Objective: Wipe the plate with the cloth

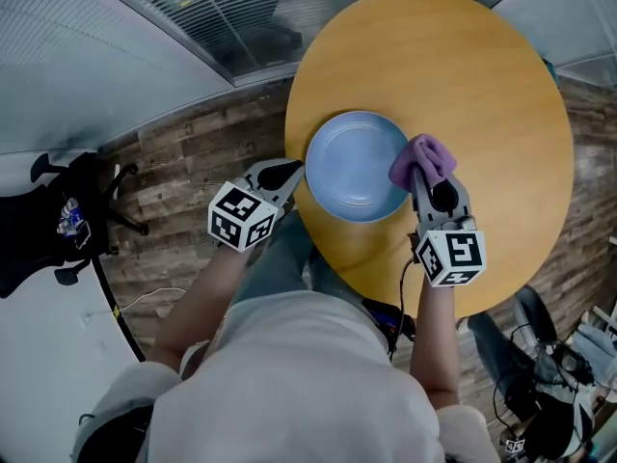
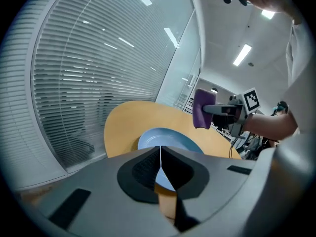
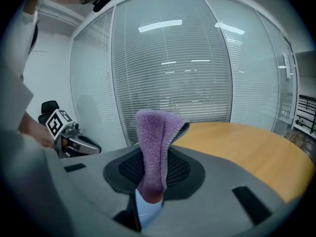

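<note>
A round light-blue plate [image 1: 357, 165] lies on the round wooden table [image 1: 463, 85], near its front-left edge. My right gripper [image 1: 417, 174] is shut on a folded purple cloth [image 1: 422, 158], held just over the plate's right rim. In the right gripper view the cloth [image 3: 154, 147] stands up between the jaws. My left gripper [image 1: 292, 170] is shut with nothing in it, its tips at the plate's left rim. The left gripper view shows the plate [image 2: 168, 143] beyond the jaws and the cloth [image 2: 202, 108] hanging from the other gripper.
The table stands on wood-plank floor beside a curved glass wall with blinds [image 1: 222, 17]. A black office chair [image 1: 67, 220] sits at the left. Cables and dark gear [image 1: 540, 384] lie on the floor at the lower right.
</note>
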The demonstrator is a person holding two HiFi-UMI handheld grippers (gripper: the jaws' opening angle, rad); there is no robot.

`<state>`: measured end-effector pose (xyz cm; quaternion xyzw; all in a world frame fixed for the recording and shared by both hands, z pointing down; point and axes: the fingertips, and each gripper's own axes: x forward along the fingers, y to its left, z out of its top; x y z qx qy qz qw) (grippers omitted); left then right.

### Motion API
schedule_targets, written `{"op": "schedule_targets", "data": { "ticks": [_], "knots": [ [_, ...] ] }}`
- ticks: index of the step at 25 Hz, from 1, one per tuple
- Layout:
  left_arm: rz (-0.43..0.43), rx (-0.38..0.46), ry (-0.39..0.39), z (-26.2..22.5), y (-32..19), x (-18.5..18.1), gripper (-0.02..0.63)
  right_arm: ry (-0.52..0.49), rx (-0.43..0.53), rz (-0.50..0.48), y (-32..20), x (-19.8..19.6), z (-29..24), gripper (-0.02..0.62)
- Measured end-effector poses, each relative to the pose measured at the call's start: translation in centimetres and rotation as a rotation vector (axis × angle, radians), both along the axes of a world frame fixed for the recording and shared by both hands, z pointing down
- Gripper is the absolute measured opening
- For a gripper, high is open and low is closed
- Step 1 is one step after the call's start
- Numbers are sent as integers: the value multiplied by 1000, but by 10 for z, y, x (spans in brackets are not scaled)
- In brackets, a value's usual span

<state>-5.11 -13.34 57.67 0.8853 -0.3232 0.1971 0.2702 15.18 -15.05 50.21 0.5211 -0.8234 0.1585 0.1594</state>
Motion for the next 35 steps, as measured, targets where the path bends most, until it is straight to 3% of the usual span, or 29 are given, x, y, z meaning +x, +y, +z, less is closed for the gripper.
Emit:
{"op": "schedule_targets", "data": {
  "ticks": [8, 11, 17, 26, 35],
  "knots": [
    [10, -216, 16, 43, 16, -3, 15, 27, -78, 4, 13, -1, 34, 86],
    [7, -254, 17, 53, 18, -7, 15, 33, -101, 6, 17, 0, 43, 86],
    [-57, -347, 89, 72, 14, -6, 25, 43, -112, -7, 20, -1, 48, 86],
    [-104, -479, 120, 89, 15, 6, 133, 31, -107, -23, 19, -5, 44, 86],
    [-132, -557, 170, 98, 8, 30, 138, 27, -92, -44, 15, -11, 37, 86]
  ]
}}
